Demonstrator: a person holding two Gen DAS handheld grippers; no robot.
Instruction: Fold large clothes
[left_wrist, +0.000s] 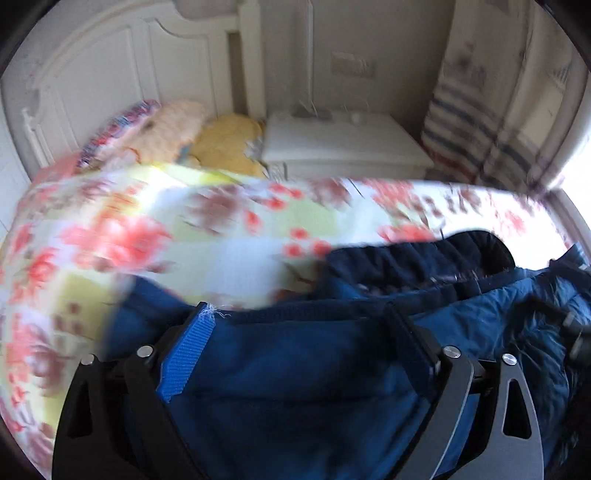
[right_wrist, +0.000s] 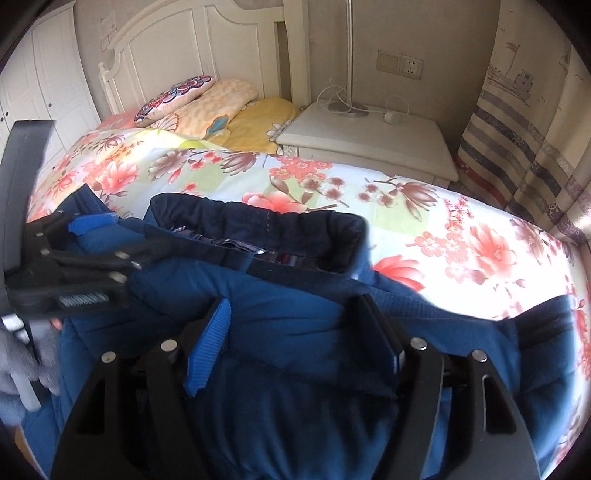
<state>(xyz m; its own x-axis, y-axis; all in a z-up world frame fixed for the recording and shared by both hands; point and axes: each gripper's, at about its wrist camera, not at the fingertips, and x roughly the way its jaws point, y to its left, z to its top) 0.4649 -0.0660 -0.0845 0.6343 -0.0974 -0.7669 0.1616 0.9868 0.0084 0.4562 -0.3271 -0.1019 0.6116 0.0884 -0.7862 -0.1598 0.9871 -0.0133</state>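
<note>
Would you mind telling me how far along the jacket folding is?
Done: the blue jacket lies on the floral bedspread. In hand: the left gripper and right gripper both sit open around its fabric. Left: it looks bunched, so the neat folding remains.

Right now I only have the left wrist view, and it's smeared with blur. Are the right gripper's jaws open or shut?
Observer: Open. The right gripper has its jaws spread over the blue jacket, just below the dark collar.
Operator: What's on the nightstand?
Observer: A lamp base with a white cable, sharp in the right wrist view.
Operator: Where does my left gripper sit?
Observer: At the jacket's left edge, beside the collar.
</note>
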